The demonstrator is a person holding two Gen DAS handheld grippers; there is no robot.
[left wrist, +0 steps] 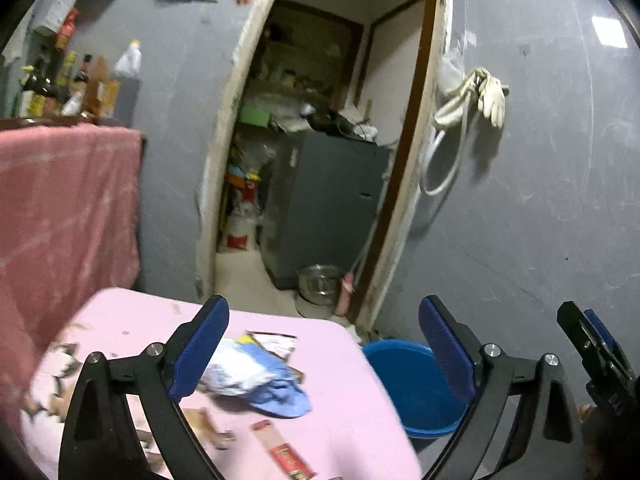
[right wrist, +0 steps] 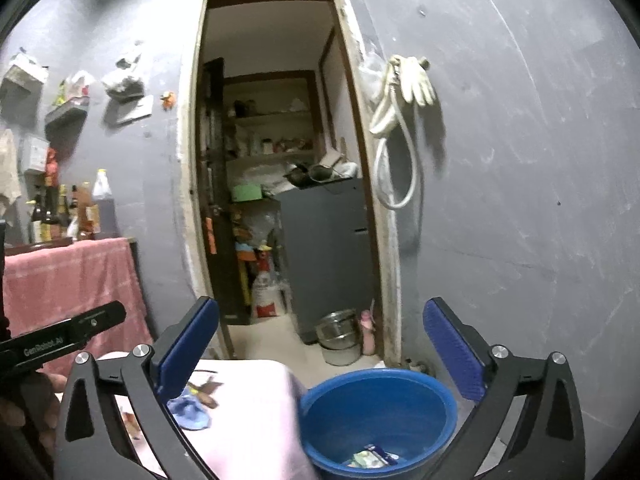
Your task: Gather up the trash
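I see the pink cloth-covered tabletop filling the lower left of the left wrist view; its right edge stands just beside the round blue plastic bucket on the floor. In the right wrist view the bucket holds a crumpled printed wrapper at its bottom. On the tabletop, near the middle, lies a crumpled white and blue plastic bag. Touching its far side is a flat printed paper packet. Near the front edge lies a narrow red and tan wrapper strip. Small brown scraps are scattered toward the left edge. My left gripper hangs above the tabletop with its blue-padded jaws spread wide, holding nothing. My right gripper hangs over the bucket, jaws likewise spread wide and holding nothing.
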